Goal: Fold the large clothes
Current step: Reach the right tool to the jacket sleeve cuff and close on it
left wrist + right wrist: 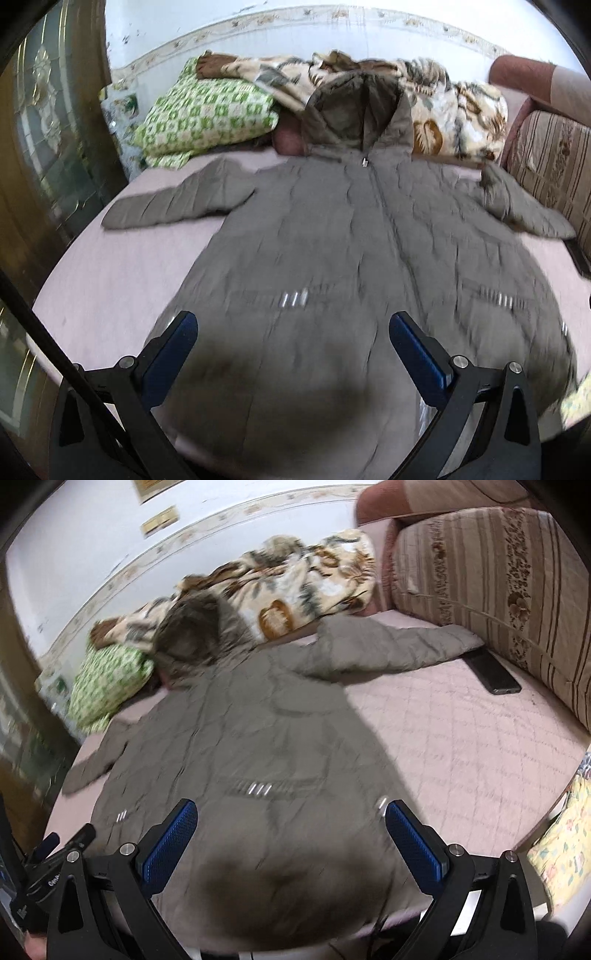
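Observation:
A grey-brown quilted hooded jacket [351, 236] lies flat, front up and zipped, on a pink bed [110, 280]. Its sleeves spread to both sides and its hood rests against the bedding at the back. My left gripper [293, 334] hangs open above the jacket's lower hem, nothing between its blue pads. In the right wrist view the same jacket [240, 738] fills the left and middle, its right sleeve [399, 648] stretched toward the sofa cushion. My right gripper [291, 821] stands open over the hem near the jacket's right edge, holding nothing.
A green-and-white checked pillow [207, 110] and a floral blanket [424, 96] lie at the bed's head. A striped cushion [498, 590] borders the bed on the right, with a black phone [495, 677] beside it. A wooden door [44, 147] stands at left. Bare pink mattress [461, 746] lies right of the jacket.

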A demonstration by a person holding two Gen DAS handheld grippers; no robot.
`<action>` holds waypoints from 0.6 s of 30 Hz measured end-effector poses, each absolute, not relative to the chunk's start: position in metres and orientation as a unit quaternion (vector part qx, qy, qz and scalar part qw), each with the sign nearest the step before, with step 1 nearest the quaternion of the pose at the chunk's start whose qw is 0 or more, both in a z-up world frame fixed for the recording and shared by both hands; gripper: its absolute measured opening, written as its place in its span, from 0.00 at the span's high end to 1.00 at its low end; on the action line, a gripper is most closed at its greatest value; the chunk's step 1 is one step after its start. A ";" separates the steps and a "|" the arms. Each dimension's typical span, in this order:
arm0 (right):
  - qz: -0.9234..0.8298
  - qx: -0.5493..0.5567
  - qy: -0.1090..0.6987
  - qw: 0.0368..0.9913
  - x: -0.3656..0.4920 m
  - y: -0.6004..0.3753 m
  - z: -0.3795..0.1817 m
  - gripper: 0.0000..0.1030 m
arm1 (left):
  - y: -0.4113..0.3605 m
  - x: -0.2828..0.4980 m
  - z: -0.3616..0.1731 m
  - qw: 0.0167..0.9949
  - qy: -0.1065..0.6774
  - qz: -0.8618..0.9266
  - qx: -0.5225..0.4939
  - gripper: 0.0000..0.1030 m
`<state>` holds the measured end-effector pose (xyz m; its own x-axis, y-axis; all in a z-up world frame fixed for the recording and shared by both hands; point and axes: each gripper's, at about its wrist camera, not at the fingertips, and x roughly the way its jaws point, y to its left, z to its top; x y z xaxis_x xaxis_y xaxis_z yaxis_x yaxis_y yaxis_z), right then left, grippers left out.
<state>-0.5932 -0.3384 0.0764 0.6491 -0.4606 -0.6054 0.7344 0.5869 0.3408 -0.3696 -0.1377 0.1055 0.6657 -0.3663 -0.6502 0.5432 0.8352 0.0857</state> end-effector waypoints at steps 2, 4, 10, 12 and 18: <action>-0.368 0.299 0.224 0.851 -0.597 -0.365 0.079 0.00 | -0.162 -0.350 0.111 0.898 0.328 -0.262 0.134 0.00; -0.380 0.320 0.207 0.843 -0.604 -0.391 0.080 0.00 | -0.184 -0.334 0.115 0.896 0.328 -0.270 0.125 0.00; -0.428 0.367 0.166 0.809 -0.621 -0.484 0.080 0.00 | -0.253 -0.298 0.102 0.886 0.333 -0.288 0.144 0.00; -0.437 0.387 0.157 0.797 -0.628 -0.520 0.077 0.01 | -0.262 -0.294 0.091 0.884 0.332 -0.293 0.151 0.00; -0.442 0.442 0.133 0.769 -0.653 -0.618 0.067 0.22 | -0.261 -0.289 0.082 0.874 0.343 -0.309 0.149 0.00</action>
